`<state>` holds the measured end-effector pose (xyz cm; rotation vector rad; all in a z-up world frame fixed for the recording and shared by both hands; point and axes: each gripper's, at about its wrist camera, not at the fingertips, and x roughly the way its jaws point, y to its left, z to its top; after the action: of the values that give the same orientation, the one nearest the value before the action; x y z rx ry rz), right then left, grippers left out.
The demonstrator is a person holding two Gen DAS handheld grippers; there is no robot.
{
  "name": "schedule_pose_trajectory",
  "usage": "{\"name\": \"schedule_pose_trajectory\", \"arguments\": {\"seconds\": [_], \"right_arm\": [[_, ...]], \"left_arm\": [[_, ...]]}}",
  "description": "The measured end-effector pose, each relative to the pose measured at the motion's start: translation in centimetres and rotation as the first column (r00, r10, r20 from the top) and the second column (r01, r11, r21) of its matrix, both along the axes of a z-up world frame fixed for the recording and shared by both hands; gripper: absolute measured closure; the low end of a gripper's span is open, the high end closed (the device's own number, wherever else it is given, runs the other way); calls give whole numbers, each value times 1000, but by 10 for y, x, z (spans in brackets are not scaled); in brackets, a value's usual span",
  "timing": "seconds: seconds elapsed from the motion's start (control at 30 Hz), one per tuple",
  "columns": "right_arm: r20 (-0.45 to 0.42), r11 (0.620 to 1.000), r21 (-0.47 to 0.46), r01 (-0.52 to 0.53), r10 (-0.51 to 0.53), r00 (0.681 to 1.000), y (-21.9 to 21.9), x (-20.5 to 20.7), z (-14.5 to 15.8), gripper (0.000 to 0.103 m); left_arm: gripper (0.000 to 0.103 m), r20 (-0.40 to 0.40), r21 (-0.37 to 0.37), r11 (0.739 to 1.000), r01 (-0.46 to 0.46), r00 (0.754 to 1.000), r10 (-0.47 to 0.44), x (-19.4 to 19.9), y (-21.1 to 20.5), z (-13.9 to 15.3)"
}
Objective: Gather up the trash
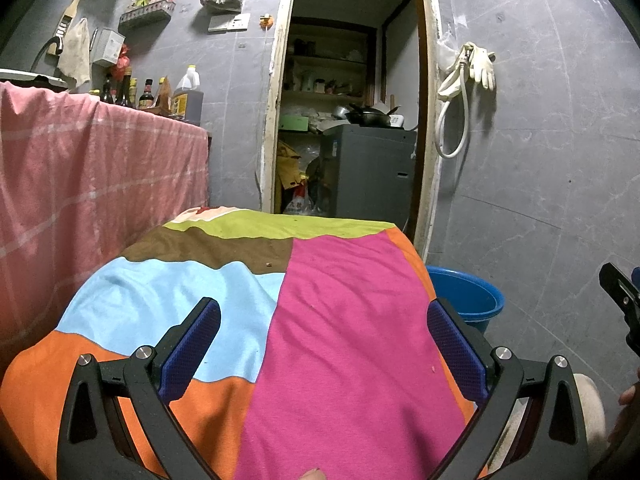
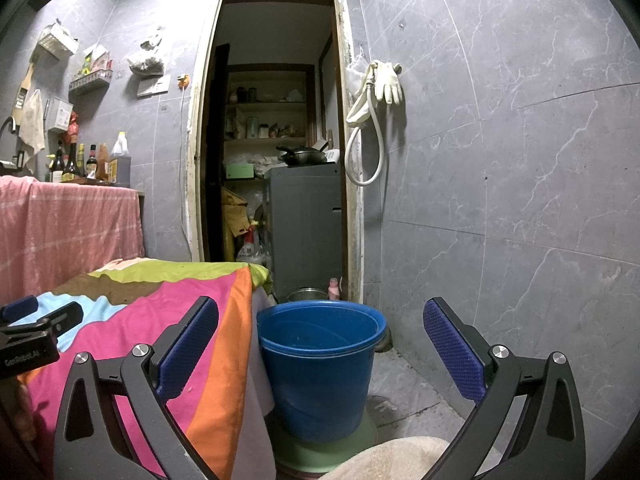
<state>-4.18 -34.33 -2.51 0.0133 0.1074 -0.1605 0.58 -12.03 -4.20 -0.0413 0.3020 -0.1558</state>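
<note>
A blue bucket (image 2: 320, 364) stands on a green base on the floor, just right of a table under a multicoloured cloth (image 1: 320, 320). It also shows in the left wrist view (image 1: 466, 294). My left gripper (image 1: 324, 344) is open and empty above the cloth. My right gripper (image 2: 320, 344) is open and empty, facing the bucket from close by. Small crumbs (image 1: 268, 265) lie on the brown patch of the cloth. The left gripper also shows in the right wrist view (image 2: 36, 328). The right gripper shows at the right edge of the left wrist view (image 1: 622, 300).
A counter under a pink cloth (image 1: 80, 184) stands at left with sauce bottles (image 1: 148, 94) on it. An open doorway (image 2: 276, 140) leads to a storeroom with a grey machine (image 2: 306, 224). A hose and gloves (image 2: 376, 92) hang on the tiled wall. A beige slipper (image 2: 392, 460) is near.
</note>
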Motion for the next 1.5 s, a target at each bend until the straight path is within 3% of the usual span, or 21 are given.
{"name": "schedule_pose_trajectory", "arguments": {"seconds": [1.5], "right_arm": [[-2,1000,1,0,0,1000,1,0,1,0]], "left_arm": [[2,-7,6,1000,-15,1000,15,0,4,-4]]}}
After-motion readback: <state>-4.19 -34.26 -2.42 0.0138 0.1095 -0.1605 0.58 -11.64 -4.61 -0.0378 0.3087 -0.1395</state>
